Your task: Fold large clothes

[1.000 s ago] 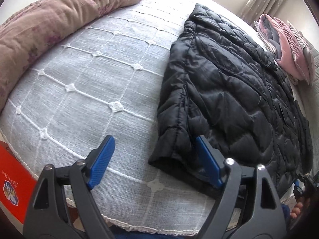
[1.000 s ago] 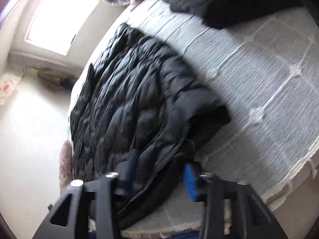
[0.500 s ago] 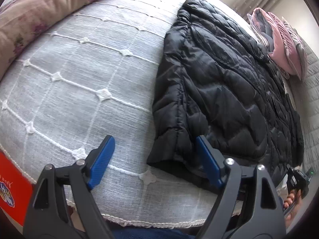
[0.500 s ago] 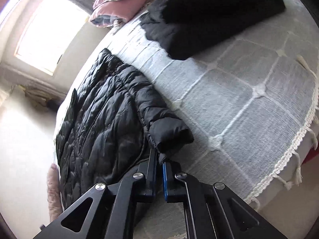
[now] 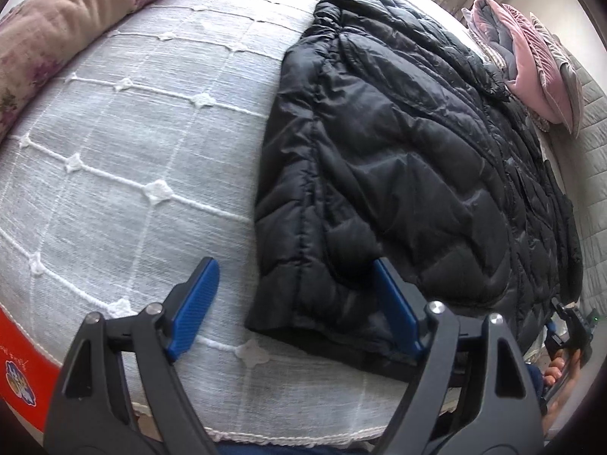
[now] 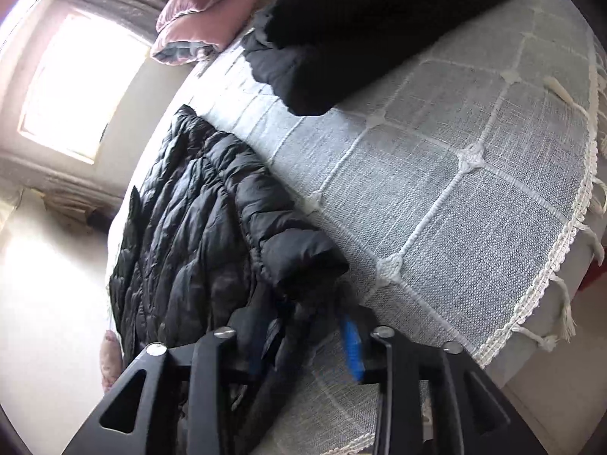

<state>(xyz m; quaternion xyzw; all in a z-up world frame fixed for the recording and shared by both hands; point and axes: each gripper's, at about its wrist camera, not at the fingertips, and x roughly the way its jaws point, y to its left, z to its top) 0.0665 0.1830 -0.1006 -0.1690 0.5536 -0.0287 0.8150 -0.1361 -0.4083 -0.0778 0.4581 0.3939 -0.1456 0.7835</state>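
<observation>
Nearest in the left wrist view, the left gripper (image 5: 292, 311) hangs over the near edge of the bed (image 5: 114, 174), and its jaws are closing a little but stand wide. The cuff end of the black puffer jacket (image 5: 398, 151) sits between the two blue pads without either one pressing on it; the right pad is just beside the fabric and the left pad is over bare bedspread. So nothing is held there.

The right gripper (image 6: 303, 345), seen from its own camera, is at the jacket's other near corner, and its jaws are opening. Dark fabric from the sleeve (image 6: 299, 261) lies between the pads, but the blue pad on the right looks clear of it, so it reads as a loose gap rather than a pinch. A bit blurry down there, though.

The jacket lies flat along the right side of the bed from the near edge toward the far edge, with a sleeve folded along its edge. The grey checked bedspread (image 6: 474, 208) has a white fringe along the edge.

Farther back, a folded black garment (image 6: 379, 26) lies on the bed near the far edge, next to a pink quilt (image 5: 531, 72). A brownish floral blanket (image 5: 76, 11) runs along the far left edge.
</observation>
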